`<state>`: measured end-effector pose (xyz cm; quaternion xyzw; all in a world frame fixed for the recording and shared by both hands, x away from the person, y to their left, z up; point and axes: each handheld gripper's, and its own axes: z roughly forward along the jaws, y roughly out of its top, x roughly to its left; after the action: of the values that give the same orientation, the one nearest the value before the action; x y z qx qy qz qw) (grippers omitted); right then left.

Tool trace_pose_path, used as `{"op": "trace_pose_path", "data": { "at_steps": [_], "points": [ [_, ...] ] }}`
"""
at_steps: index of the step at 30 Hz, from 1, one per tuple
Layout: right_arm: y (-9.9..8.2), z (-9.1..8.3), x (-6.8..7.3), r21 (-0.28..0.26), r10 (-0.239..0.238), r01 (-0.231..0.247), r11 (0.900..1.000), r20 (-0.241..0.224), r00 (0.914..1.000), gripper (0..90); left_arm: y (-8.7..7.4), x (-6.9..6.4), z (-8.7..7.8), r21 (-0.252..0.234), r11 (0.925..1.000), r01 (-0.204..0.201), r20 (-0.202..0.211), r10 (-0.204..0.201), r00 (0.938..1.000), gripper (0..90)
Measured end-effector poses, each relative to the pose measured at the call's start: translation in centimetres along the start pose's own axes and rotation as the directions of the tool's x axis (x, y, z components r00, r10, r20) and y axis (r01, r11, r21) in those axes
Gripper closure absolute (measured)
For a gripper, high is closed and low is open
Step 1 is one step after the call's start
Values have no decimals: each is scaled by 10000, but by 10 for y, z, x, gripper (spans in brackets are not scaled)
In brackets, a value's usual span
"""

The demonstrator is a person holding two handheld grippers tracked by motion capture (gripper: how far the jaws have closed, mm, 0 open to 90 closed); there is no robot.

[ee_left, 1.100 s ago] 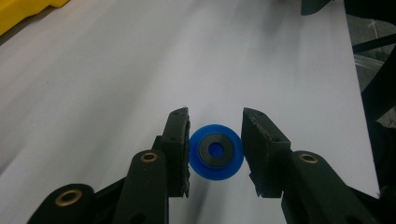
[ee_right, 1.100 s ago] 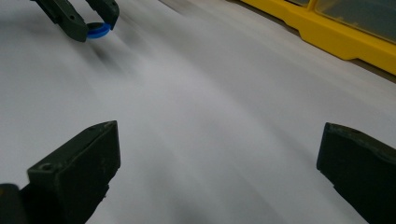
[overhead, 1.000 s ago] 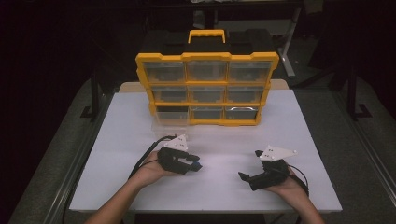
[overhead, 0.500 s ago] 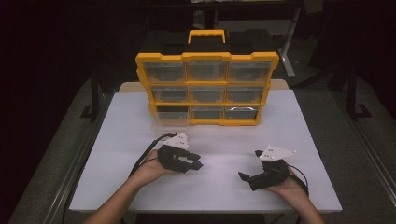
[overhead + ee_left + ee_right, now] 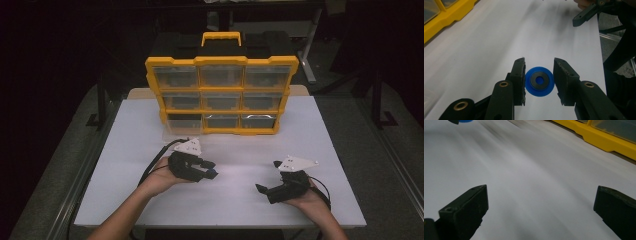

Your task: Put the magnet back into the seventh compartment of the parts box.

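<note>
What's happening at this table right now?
A person sits at a white table with a two-jaw gripper in each hand. The left gripper is closed on a small blue disc with a dark ring at its centre, pinched at its rim between the pads. The right gripper has its jaws wide apart with nothing between them, low over the bare tabletop. Behind both stands a yellow organiser case with clear drawers; its bottom-left slot looks dark and its clear drawer seems to sit pulled forward.

Blue disc (image 5: 539,84) with a dark grey ring at its centre, black left gripper (image 5: 539,82) with brass-coloured rivets, black right gripper (image 5: 265,190), white table (image 5: 320,150), yellow organizer (image 5: 221,95) with clear drawers and a black back
</note>
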<state>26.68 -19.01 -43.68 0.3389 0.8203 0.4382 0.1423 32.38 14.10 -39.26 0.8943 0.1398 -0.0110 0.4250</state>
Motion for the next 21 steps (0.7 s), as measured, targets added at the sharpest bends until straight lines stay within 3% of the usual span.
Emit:
{"op": "trace_pose_path", "data": {
  "at_steps": [9, 21],
  "points": [
    [0, 0, 0, 1, -3, 3, 10000, -5, 10000, 0, 7, 4, -7, -223, 9997, 70, -87, -71, 9999, 628],
    [0, 0, 0, -7, 31, -31, 10000, -7, 10000, 0, 18, 8, -15, -177, 9998, 79, -133, -82, 9999, 629]
  ]
}}
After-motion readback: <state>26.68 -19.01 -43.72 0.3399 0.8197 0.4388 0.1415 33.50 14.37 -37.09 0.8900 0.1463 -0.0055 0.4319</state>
